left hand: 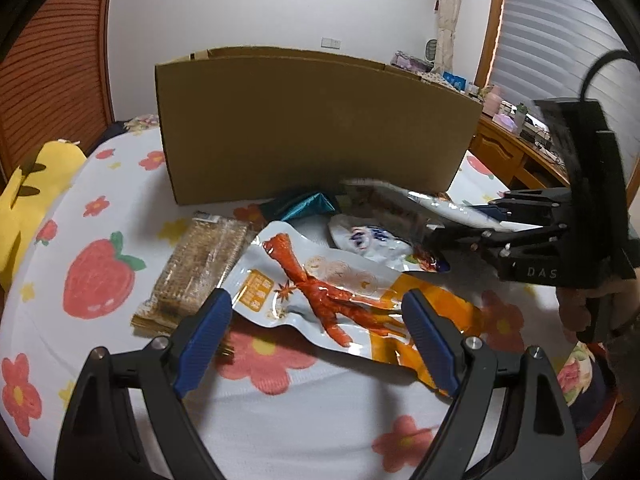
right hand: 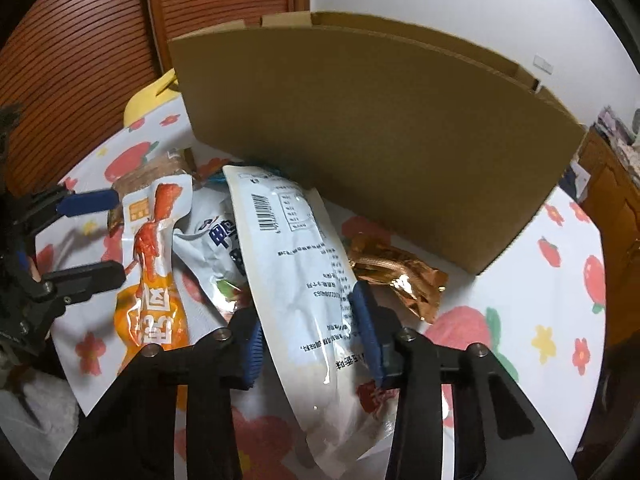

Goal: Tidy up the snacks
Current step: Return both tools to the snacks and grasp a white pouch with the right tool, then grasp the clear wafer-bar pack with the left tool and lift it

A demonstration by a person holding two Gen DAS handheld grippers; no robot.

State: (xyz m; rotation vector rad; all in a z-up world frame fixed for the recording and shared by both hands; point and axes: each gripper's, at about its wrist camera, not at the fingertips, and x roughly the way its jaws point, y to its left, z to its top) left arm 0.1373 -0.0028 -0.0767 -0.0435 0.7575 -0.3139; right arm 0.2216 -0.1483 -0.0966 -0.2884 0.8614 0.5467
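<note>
strawberry-print bedsheet [left hand: 100, 280] carries one plain cardboard box [left hand: 312, 128] with glossy snack packs before it. right gripper [right hand: 312, 332] pinches one white barcoded pouch [right hand: 296, 256]. left gripper [left hand: 316, 320], fingers spread, straddles one orange-white chicken-foot pouch [left hand: 332, 296].

Home bedroom. Bed with strawberry-and-flower print sheet [left hand: 100, 280] fills the middle, yellow plush pillow [left hand: 36, 200] at 9 o'clock. Wooden louvred wardrobe doors [left hand: 52, 68] at 10 o'clock. Cluttered wooden dresser [left hand: 516, 152] at 2 o'clock, under window blinds [left hand: 560, 28] and a curtain [left hand: 448, 12].
</note>
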